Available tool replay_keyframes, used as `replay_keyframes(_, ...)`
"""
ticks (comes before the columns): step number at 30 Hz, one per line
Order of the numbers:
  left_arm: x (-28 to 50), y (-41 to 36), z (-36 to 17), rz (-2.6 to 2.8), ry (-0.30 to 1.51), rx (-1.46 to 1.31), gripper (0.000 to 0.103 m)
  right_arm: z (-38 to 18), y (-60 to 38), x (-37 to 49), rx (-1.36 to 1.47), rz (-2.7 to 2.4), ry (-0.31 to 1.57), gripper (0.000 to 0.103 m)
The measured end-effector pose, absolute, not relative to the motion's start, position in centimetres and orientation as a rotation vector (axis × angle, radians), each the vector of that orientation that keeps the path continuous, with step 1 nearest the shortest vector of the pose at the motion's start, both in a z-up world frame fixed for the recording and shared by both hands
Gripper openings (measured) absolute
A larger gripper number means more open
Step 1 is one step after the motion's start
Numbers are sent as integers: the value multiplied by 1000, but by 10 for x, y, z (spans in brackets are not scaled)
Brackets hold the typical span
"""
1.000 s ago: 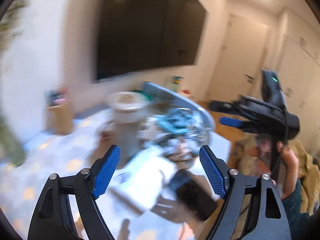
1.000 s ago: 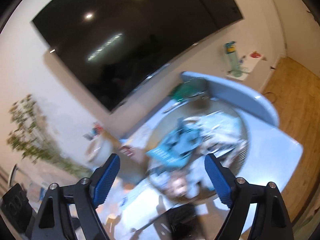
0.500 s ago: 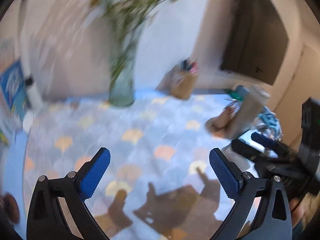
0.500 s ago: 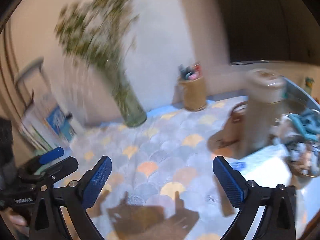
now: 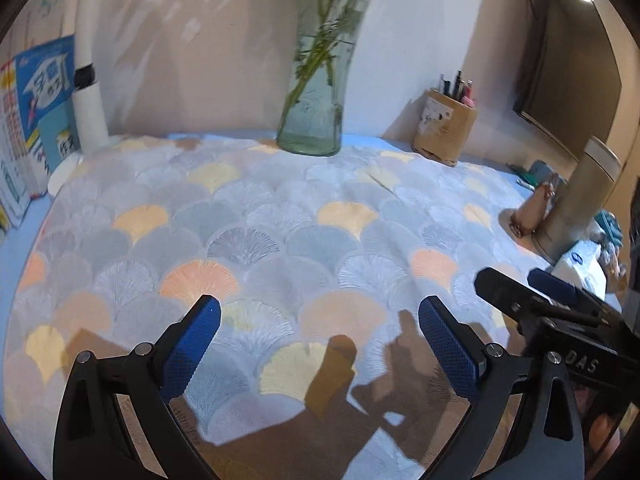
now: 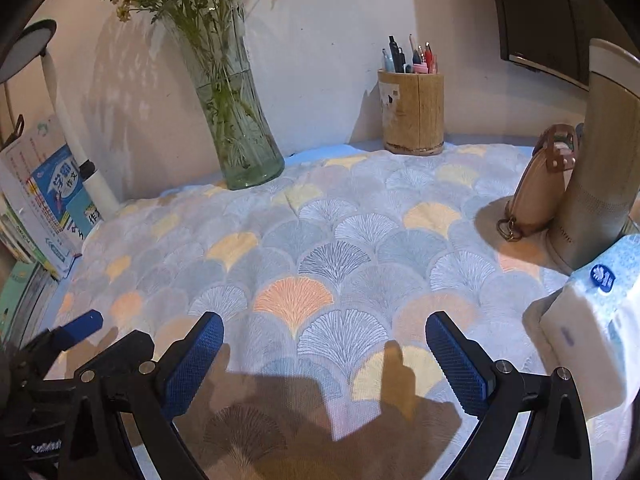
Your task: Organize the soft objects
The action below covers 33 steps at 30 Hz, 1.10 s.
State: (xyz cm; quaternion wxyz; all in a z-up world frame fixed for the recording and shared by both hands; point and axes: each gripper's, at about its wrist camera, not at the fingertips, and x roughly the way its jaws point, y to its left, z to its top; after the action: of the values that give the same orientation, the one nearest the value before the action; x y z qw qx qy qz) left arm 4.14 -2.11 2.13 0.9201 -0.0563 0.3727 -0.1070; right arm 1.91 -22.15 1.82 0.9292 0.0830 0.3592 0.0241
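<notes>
Left gripper [image 5: 319, 338]: black frame, blue textured pads, jaws spread wide, holding nothing; poised over the near part of the cloth.

Right gripper [image 6: 324, 346]: same build, jaws likewise apart and empty; just beside the left one, over the same cloth.

Scallop-patterned fabric cloth in grey, white, yellow and orange [image 6: 320, 248]: the task's likely soft item. Lies spread flat across the blue tabletop [image 5: 8, 248], under both grippers. Judged light, limp and non-slippery; it will drape and fold rather than hold shape. Best taken by pinching a near edge or corner, one per gripper; a pinch mid-cloth would only bunch it.

White and blue soft tissue pack [image 6: 592, 332]: right of the right gripper, resting on the cloth. Compressible; grip across its narrow sides.

Tan leather pouch with strap [image 6: 540, 188]: leaning against the tall grey cylinder [image 6: 592, 168].

Clear green glass vase with stems [image 6: 236, 120]: far edge, fragile; appears to stand on the cloth's edge.

Wooden pen holder [image 6: 414, 112]: by the wall.
</notes>
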Motion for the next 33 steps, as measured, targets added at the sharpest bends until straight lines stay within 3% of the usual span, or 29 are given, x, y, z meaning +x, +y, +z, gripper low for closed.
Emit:
replay_keyframes(12, 34, -24, 22, -142, 691, -75, 99, 18, -224, 10, 180, 46, 680, 101)
replay_keyframes(33, 38, -24, 18, -107, 711, -65, 100, 20, -226, 7, 189, 32, 669, 102)
